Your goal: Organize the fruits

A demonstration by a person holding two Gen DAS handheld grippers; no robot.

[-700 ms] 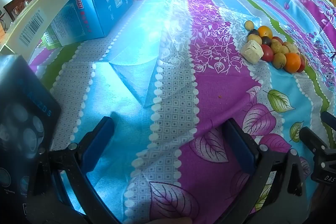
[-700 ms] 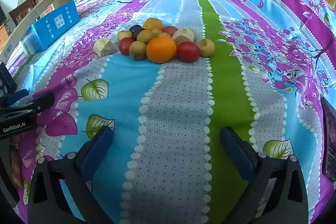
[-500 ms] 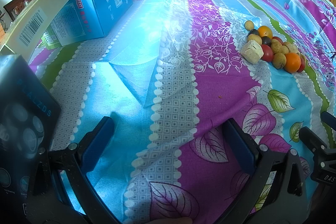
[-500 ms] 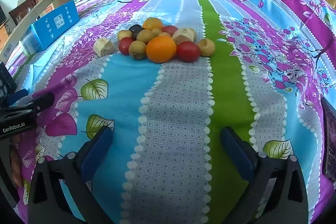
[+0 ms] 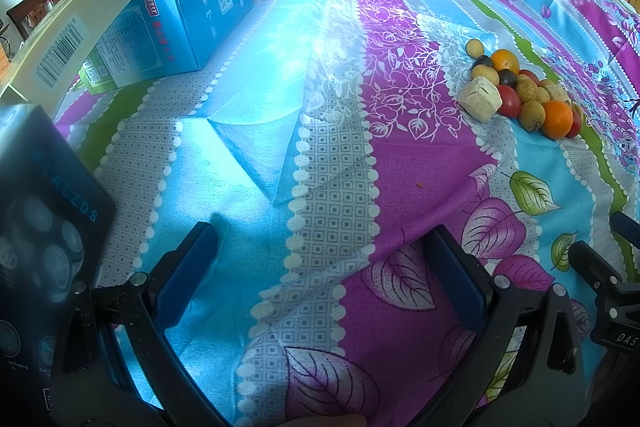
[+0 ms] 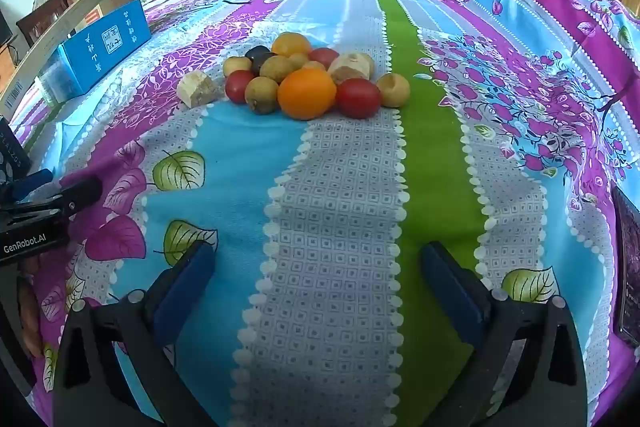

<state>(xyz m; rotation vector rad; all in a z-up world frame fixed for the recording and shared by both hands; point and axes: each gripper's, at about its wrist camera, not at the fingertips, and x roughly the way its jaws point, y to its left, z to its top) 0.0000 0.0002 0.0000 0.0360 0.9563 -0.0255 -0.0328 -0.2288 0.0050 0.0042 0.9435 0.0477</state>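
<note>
Fruits (image 6: 306, 77) — two oranges, three tomatoes

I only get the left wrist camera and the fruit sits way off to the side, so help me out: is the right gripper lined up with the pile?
Observer: Yes. In the right wrist view the fruit pile lies straight ahead of the right gripper, which is open and empty.
Operator: What is nearest to it?
Observer: A big orange at the front, with a red tomato touching its right side.
Operator: Anything on the far side of the pile that I can't see?
Observer: A pale round fruit sits at the right end, on the edge of the green stripe.
Operator: And my left gripper?
Observer: The left gripper is open too, over bare cloth.
</note>
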